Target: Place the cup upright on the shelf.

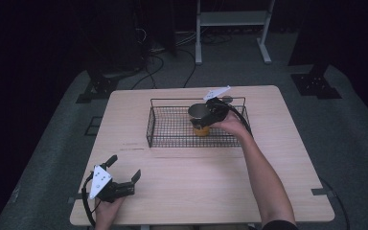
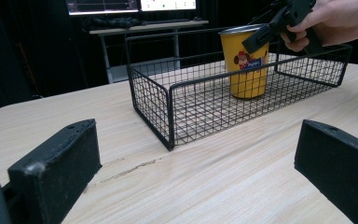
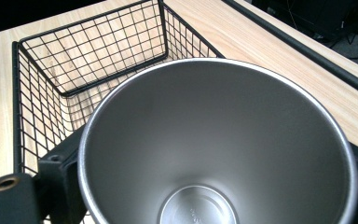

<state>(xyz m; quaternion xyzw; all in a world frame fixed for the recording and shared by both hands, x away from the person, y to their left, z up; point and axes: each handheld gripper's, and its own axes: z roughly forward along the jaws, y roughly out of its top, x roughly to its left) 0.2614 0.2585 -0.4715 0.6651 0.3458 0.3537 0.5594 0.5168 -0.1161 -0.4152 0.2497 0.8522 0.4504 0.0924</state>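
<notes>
The wooden surface [image 1: 182,187] takes up the middle of the high view, pale and bare across its near half. On its far half, toward twelve o'clock, sits a black wire basket [image 1: 172,129], long side running from nine to three o'clock, its bottom resting flat on the surface.

Inside the basket, near its three o'clock end, stands a yellow cup [image 2: 247,70] with a cartoon print on its side and a bare metal inside. It is upright, and its base appears to rest on the basket floor. In the right gripper view its shiny metal interior [image 3: 214,154] opens straight toward the camera, with the basket's empty nine o'clock half beyond the rim.

The right hand-held gripper [image 1: 210,115] comes in from the five o'clock side along the person's forearm and is at the cup's rim. Its black jaws stand on either side of the cup wall, closed against it, as the right gripper view shows at the bottom corners.

The left hand-held gripper [image 1: 124,178] rests low at seven o'clock on the surface, well apart from the basket. Its jaws are spread wide with nothing between them, and they point toward the basket at about one o'clock.
</notes>
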